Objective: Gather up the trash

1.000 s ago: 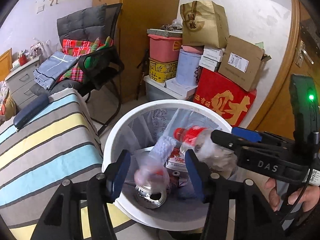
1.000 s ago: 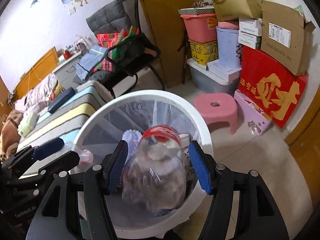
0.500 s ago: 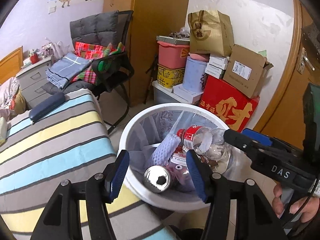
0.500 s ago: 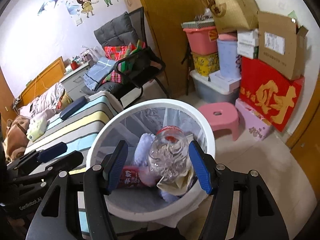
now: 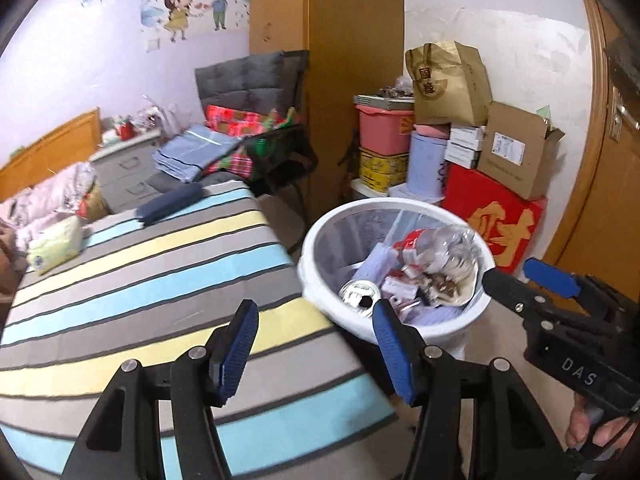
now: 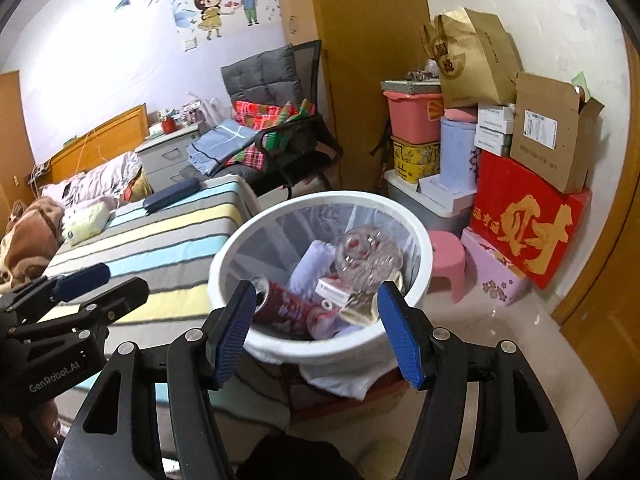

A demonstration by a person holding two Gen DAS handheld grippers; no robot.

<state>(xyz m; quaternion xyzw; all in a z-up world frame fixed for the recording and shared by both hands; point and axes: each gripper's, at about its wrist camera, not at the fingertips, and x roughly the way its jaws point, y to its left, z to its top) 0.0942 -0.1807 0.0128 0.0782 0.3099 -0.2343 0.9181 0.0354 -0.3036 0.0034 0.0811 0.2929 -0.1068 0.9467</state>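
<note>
A white trash bin [image 5: 320,280] [image 6: 416,280] with a clear liner stands beside the bed. Inside lie a clear plastic bottle with a red label [image 5: 436,248] [image 6: 368,256], a red can [image 5: 360,294] [image 6: 288,308], a lilac foam sleeve [image 6: 312,268] and small packets. My left gripper [image 5: 316,346] is open and empty, above the bed edge next to the bin. My right gripper [image 6: 316,328] is open and empty, just in front of the bin; it also shows in the left wrist view [image 5: 524,280].
A striped bed [image 5: 140,280] fills the left. A black chair with clothes [image 5: 256,148] stands behind it. Stacked boxes and tubs [image 5: 460,152] line the wall beyond the bin. A pink stool [image 6: 450,260] sits right of the bin. A wooden door [image 5: 612,200] is at right.
My right gripper let go of the plastic bottle, which now lies in the bin. Both grippers have pulled back and up from the bin, and the left one swung over the bed.
</note>
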